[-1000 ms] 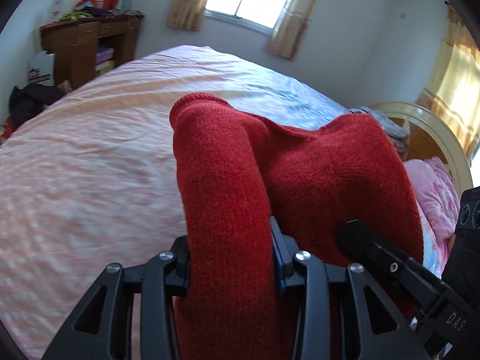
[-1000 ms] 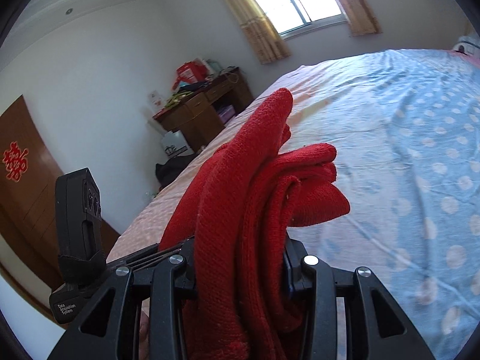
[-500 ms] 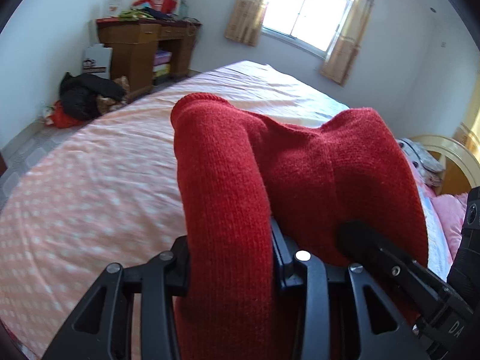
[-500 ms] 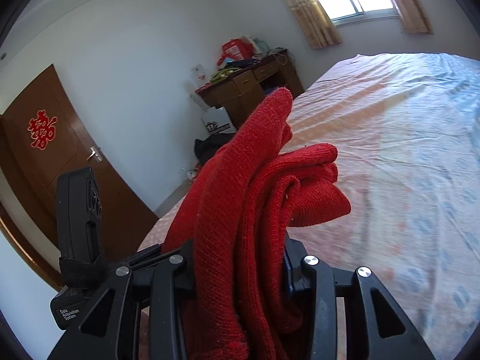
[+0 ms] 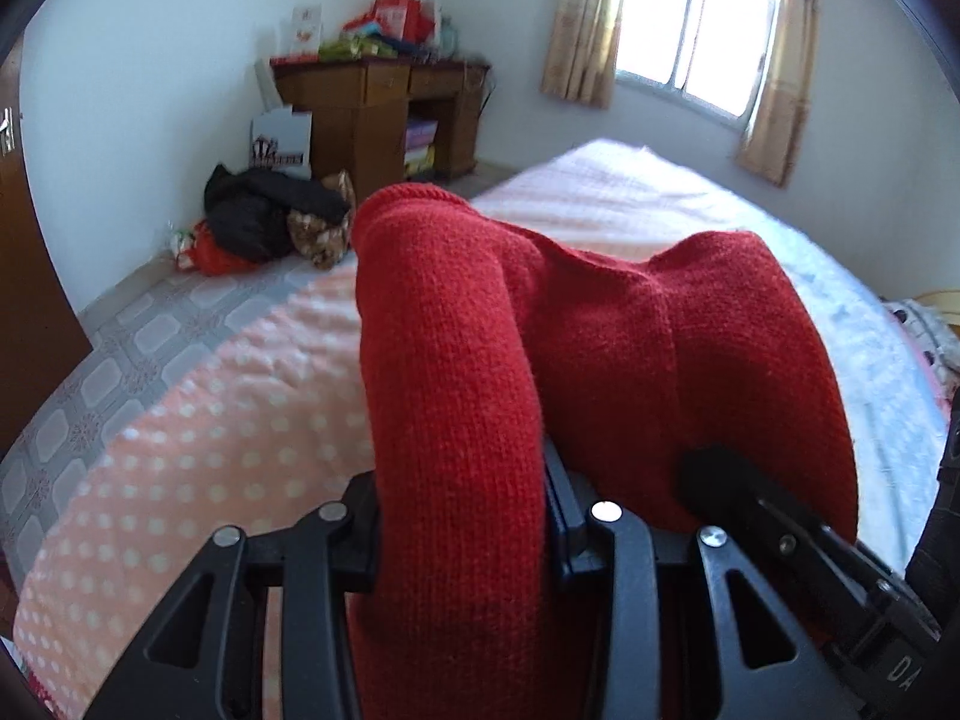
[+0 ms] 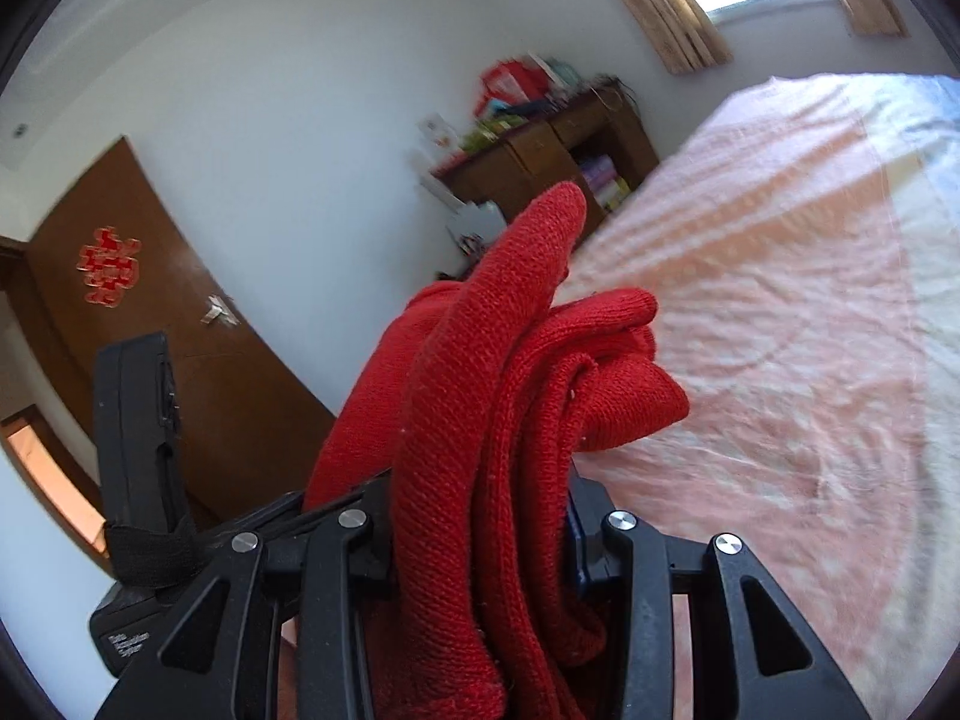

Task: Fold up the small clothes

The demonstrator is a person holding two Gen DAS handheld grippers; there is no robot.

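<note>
The left gripper (image 5: 462, 531) is clamped on a thick rolled fold of the red knitted woollen garment (image 5: 576, 354); the knit fills the whole gap between its two black fingers and bulges up and forward past the fingertips as a rounded hump. To the right of those fingers the same garment spreads in a second broad hump, and the other gripper's black finger pokes in beside it, against the knit.

The right gripper (image 6: 480, 531) is likewise closed on the red knitted woollen garment (image 6: 510, 396), here bunched into several stacked layers squeezed between the fingers. One long fold stands up and forward beyond the fingertips, and shorter folded edges jut out to the right of them.

Beyond and below both pairs of fingers lies the bed with a pink polka-dot sheet (image 5: 240, 396), the garment held above it. Farther ahead stand a dark wooden desk (image 5: 384, 102) piled with clutter, a curtained window (image 5: 696, 48) and, left of the right gripper, a brown wooden door (image 6: 150, 312).
</note>
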